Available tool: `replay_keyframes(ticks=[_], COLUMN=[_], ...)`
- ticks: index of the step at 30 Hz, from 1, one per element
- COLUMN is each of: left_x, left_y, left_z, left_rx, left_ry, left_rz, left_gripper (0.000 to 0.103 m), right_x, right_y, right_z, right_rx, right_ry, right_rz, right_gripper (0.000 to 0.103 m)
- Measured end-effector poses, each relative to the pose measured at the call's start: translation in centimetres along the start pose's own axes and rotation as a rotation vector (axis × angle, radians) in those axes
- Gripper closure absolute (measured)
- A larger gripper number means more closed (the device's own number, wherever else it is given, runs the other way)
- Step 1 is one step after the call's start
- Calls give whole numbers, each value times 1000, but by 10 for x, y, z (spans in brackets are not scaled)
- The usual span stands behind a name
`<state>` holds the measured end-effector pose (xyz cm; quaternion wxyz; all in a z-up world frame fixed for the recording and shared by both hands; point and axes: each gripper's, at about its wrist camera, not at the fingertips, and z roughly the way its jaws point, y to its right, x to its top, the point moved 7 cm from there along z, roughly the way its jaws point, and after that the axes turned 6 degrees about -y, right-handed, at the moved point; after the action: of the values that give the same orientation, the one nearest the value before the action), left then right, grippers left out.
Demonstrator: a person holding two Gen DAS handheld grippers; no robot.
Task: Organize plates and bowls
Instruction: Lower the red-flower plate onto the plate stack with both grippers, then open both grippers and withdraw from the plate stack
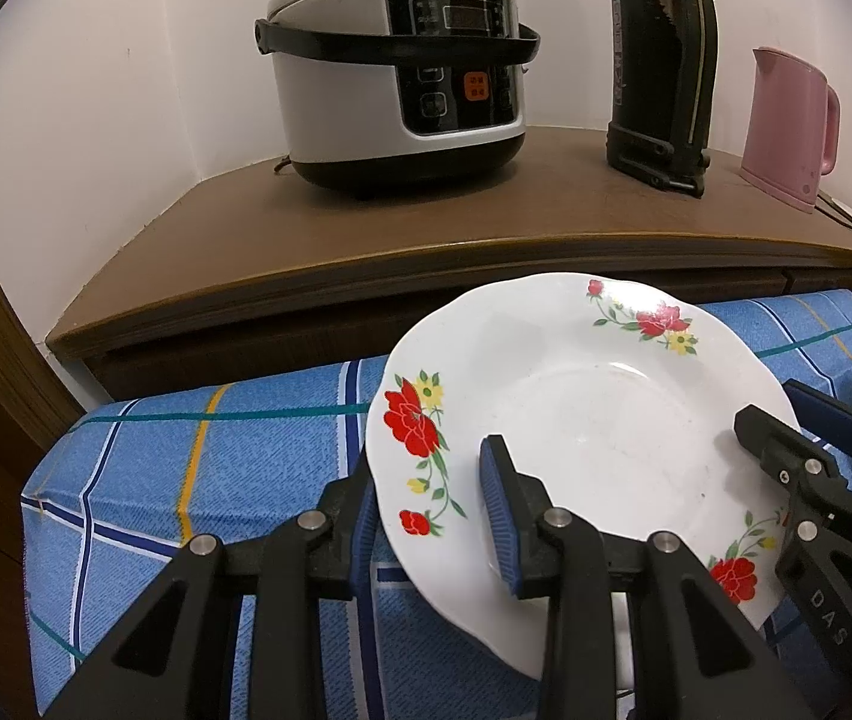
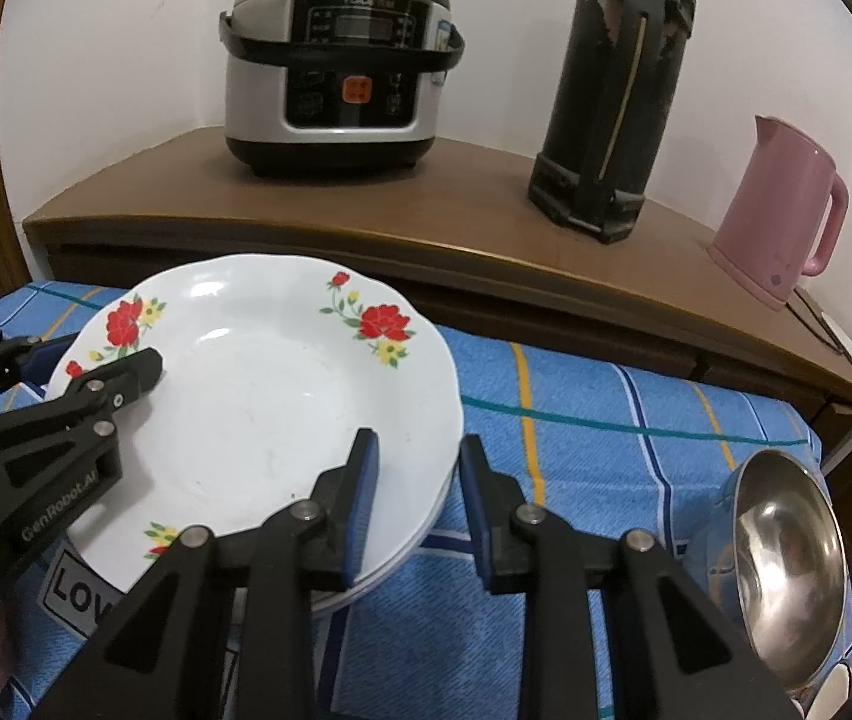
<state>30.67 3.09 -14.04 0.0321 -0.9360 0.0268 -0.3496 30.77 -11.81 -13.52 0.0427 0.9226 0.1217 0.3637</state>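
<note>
A white plate with red flowers [image 1: 582, 420] [image 2: 258, 396] lies on top of a stack of plates on the blue checked cloth. My left gripper [image 1: 432, 510] straddles its left rim, one finger inside and one outside, with a gap around the rim. My right gripper [image 2: 420, 504] straddles the right rim the same way, jaws apart. The right gripper also shows in the left wrist view [image 1: 798, 420], and the left one in the right wrist view [image 2: 96, 372]. A steel bowl [image 2: 786, 564] lies tilted at the right.
A wooden cabinet [image 1: 426, 228] behind the cloth carries a rice cooker [image 1: 396, 72], a tall black thermos [image 1: 660, 66] and a pink kettle [image 1: 792, 126]. The blue cloth [image 2: 606, 420] stretches between the plates and the bowl.
</note>
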Motion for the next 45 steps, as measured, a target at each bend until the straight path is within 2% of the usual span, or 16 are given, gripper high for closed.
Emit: replay_keyframes(ticks=[6, 13, 18, 21, 23, 25, 27, 30, 40, 45], left_x=[-1, 0, -1, -1, -1, -1, -1, -1, 4, 7], left_y=[1, 0, 0, -2, -2, -4, -4, -5, -18, -28], left_z=[1, 2, 3, 3, 3, 3, 2, 1, -16, -29], left_rx=[-8, -15, -10, -7, -3, 0, -6, -8, -47, -63], left_ry=[-2, -6, -14, -16, -18, -22, -24, -22, 47, 109], left_rz=[2, -2, 3, 1, -1, -5, -7, -11, -84, -130], left_gripper=[65, 63, 53, 49, 37, 32, 32, 31, 31, 31], right_x=[0, 0, -1, -3, -3, -4, -4, -2, 2, 2], right_y=[-2, -1, -2, -4, -4, -5, -6, -10, -9, -4], right_z=[1, 1, 3, 4, 4, 4, 2, -5, -22, -36], right_rx=[-8, -7, 3, 6, 9, 14, 33, 16, 9, 21], right_ry=[-2, -8, -19, -25, -29, -32, -30, -1, 34, 60], right_rz=[-17, -25, -31, -35, -34, -34, -28, -45, -52, -42], right_gripper=[71, 71, 61, 59, 59, 57, 39, 27, 25, 25])
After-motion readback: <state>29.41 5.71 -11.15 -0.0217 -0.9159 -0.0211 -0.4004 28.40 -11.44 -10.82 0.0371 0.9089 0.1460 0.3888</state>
